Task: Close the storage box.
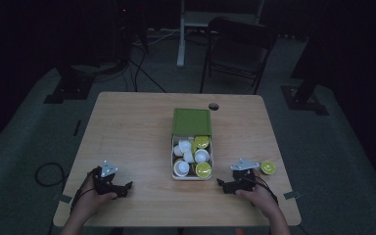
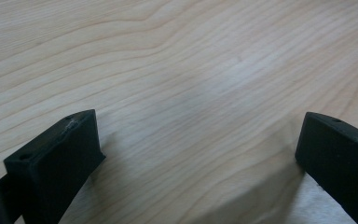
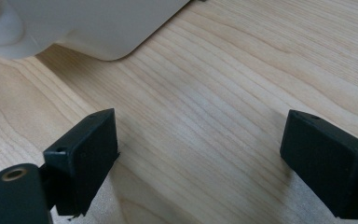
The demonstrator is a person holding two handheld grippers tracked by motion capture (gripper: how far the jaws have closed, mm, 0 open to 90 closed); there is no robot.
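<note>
On the light wooden table, a white rectangular plastic box with cups sits centrally. The left gripper and right gripper rest either side, jaws wide apart, holding nothing. A small lime-green lid lies beside the right gripper.

The left gripper looks down at the wooden table from very close. Its two black jaws stick up from the bottom, one at the left and one at the right. They stand far apart, with a wide gap of bare wood between them, and nothing is held there. The wood is light brown with long wavy lines running across it. Each jaw is a chunky black block with a small hole on its top face. A soft dark shadow lies on the wood beside each jaw.
</note>
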